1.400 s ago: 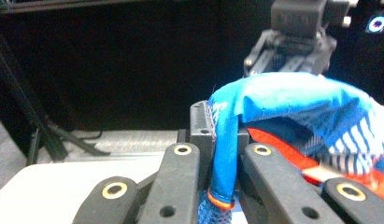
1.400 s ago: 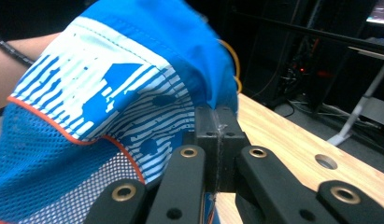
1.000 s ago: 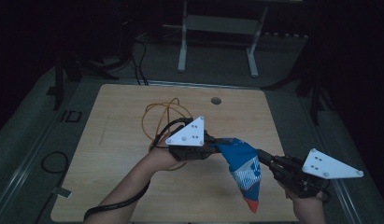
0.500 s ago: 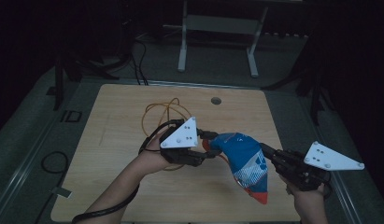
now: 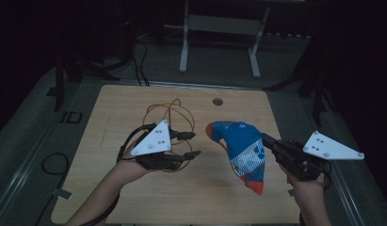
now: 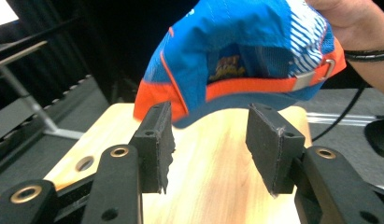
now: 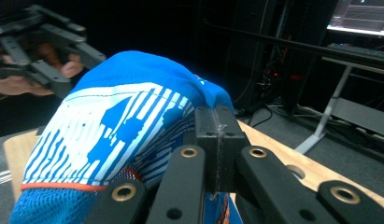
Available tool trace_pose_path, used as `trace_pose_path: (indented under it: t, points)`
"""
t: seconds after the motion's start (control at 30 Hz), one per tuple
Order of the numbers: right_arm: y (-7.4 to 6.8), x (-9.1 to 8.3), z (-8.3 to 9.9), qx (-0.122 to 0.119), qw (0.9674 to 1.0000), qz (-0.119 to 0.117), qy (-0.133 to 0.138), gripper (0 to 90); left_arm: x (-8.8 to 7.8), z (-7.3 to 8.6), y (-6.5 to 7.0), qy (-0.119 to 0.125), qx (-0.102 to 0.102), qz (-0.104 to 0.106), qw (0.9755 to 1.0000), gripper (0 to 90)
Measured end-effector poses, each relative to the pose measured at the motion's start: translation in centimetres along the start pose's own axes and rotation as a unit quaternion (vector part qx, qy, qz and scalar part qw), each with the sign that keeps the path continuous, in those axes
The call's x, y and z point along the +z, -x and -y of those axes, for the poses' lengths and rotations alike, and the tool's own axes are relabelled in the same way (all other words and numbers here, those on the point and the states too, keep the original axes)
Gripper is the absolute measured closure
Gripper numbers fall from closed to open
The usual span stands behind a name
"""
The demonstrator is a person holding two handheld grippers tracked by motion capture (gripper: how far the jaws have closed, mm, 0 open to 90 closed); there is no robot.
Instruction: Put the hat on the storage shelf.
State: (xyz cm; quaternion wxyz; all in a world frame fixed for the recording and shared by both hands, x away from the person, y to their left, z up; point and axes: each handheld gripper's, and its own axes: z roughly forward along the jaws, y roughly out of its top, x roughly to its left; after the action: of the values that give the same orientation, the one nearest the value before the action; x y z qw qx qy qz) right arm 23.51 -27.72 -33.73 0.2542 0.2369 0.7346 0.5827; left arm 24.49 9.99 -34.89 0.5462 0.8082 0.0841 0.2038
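Note:
A blue cap (image 5: 240, 146) with white stripes and orange trim hangs above the wooden table (image 5: 120, 101), right of centre. My right gripper (image 5: 264, 138) is shut on the cap's fabric; in the right gripper view the jaws (image 7: 216, 135) pinch the blue cloth (image 7: 119, 116). My left gripper (image 5: 196, 144) is a short way left of the cap. Its jaws have just been opening and have nothing between them. In the left gripper view the cap (image 6: 245, 51) hangs just beyond the open gripper (image 6: 208, 135), orange edge towards it.
A loop of orange cable (image 5: 170, 110) lies on the table behind the left hand. A round hole (image 5: 218, 101) sits near the table's far edge. Beyond the table stand a white frame (image 5: 219, 23) and dark floor with black cables (image 5: 139, 61).
The left gripper has let go of the cap, opened, and drawn back to the left. The cap now hangs from the right gripper alone, a little farther right.

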Motion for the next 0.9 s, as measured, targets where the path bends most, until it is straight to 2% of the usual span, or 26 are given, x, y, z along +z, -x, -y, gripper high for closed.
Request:
trace_pose_path:
  t: [0.17, 0.23, 0.33, 0.43, 0.57, 0.6, 0.67, 0.8, 0.9]
  points:
    - [0.4, 0.9, -0.7, -0.002, 1.0000, 0.006, 0.002, 90.0, -2.1, 1.9, -0.4, -0.004, -0.031, -0.018, 0.9994, 51.5]
    - [0.5, 1.2, -1.0, -0.003, 1.0000, 0.008, 0.003, 90.0, -2.8, 2.6, -0.4, -0.007, -0.035, -0.036, 0.9987, 48.1]
    - [0.6, 1.7, -1.6, -0.005, 0.9999, 0.010, 0.005, 90.0, -3.8, 3.6, -0.5, -0.005, -0.046, -0.052, 0.9976, 47.8]
    - [0.7, 2.1, -2.1, -0.008, 0.9999, 0.012, 0.008, 90.0, -4.9, 4.6, -0.5, -0.001, -0.059, -0.067, 0.9960, 47.9]
    - [0.9, 2.5, -2.6, -0.006, 0.9998, 0.013, 0.011, 90.0, -6.0, 5.7, -0.5, -0.001, -0.066, -0.081, 0.9945, 47.8]
    - [0.9, 2.7, -2.7, -0.007, 0.9998, 0.014, 0.011, 90.0, -6.9, 6.7, -0.5, 0.004, -0.078, -0.092, 0.9926, 47.8]
    - [1.1, 3.3, -3.2, -0.004, 0.9998, 0.015, 0.010, 90.0, -7.6, 7.6, -0.5, 0.008, -0.089, -0.108, 0.9901, 46.5]
    - [1.3, 4.2, -3.8, -0.005, 0.9998, 0.014, 0.010, 90.0, -8.8, 9.6, -0.3, 0.012, -0.102, -0.142, 0.9846, 44.8]
    - [1.3, 5.0, -4.4, -0.007, 0.9999, 0.012, 0.009, 90.0, -9.3, 11.2, -0.1, 0.007, -0.116, -0.148, 0.9822, 44.4]
